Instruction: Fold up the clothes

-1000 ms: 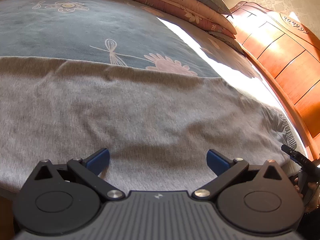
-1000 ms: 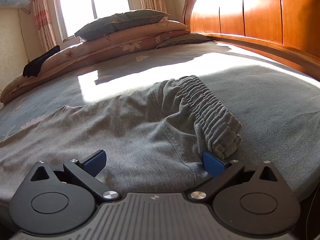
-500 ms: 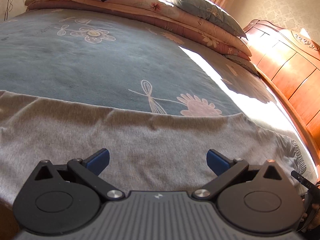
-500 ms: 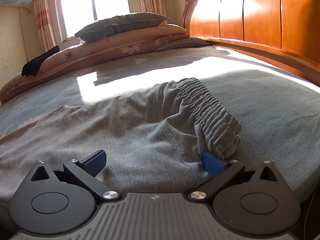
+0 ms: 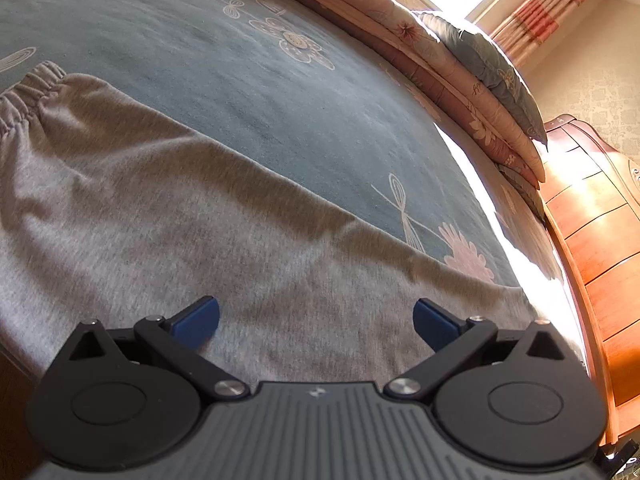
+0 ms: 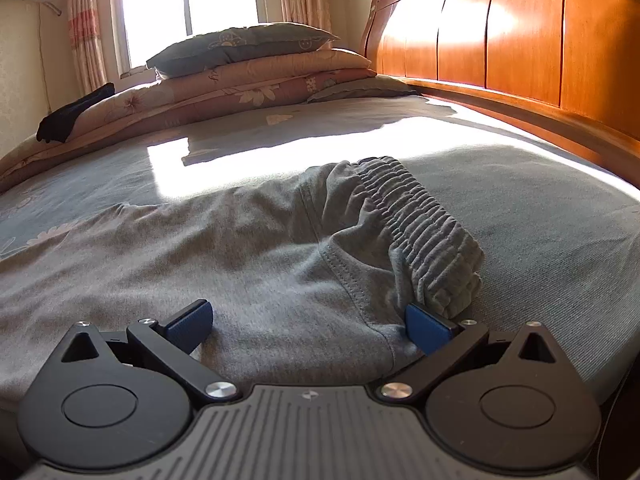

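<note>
Wide bed under a blue-grey floral bedspread [image 5: 304, 128], backed by an orange wooden headboard [image 6: 520, 36]. Along its far edge, a stack of folded pink floral quilts [image 6: 224, 84] topped by a blue-grey pillow [image 6: 240, 42], with a small black garment [image 6: 72, 114] draped at one end. Spread flat across the near edge of the bed, long grey knit sweatpants [image 5: 168, 248]. Only from the left wrist: the gathered elastic ankle cuff [image 5: 28, 92]. Only from the right wrist: the bunched ribbed waistband [image 6: 424, 228], the window and the striped curtains. Left tool [image 5: 316, 318] wide open above the trouser leg, gripping nothing. Right tool [image 6: 308, 322] equally wide, empty, right blue pad touching the waistband's near end.
</note>
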A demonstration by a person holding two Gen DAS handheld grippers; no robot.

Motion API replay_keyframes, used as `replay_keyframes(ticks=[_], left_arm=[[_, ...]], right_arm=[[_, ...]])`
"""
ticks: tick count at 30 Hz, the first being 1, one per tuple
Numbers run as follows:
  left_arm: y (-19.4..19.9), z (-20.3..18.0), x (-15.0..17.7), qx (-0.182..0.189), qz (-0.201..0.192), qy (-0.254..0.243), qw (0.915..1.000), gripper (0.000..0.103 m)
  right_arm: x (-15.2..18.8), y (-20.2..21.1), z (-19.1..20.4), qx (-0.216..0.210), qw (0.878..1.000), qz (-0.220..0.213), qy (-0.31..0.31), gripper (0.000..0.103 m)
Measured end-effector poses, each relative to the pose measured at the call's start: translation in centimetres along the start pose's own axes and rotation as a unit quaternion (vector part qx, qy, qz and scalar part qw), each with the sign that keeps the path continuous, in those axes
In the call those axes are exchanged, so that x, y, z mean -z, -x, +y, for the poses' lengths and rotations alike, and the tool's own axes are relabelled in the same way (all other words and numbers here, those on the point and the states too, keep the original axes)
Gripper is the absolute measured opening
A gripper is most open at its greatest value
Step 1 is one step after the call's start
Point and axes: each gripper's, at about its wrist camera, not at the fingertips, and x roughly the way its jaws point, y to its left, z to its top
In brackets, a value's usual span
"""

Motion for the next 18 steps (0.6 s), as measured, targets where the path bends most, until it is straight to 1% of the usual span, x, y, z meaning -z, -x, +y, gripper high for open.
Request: replay_keyframes(ticks=[3, 7, 14, 18], left_arm=[[-0.2, -0.6, 0.3, -0.006, 0.004, -0.037, 0.9993, 0.102], [0.0, -1.1, 0.3, -0.015, 0.015, -0.065, 0.9976, 0.102], [-0.1, -1.1, -0.5, -0.021, 0.033, -0.048, 0.9981, 0.102], [-0.2, -1.8, -0.8, -0.042, 0.043, -0.053, 0.9968, 0.102]], right_arm=[[0.0, 0.1, -0.1, -0.003, 1.0, -0.001, -0.003, 0.103], [0.1, 0.1, -0.1, -0.002, 1.0, -0.001, -0.003, 0.103], [0.1, 0.2, -0.1, -0.002, 1.0, -0.001, -0.002, 0.103], [-0.4, 0.3, 0.5, 0.012, 1.0, 0.009, 0.002, 0.103]])
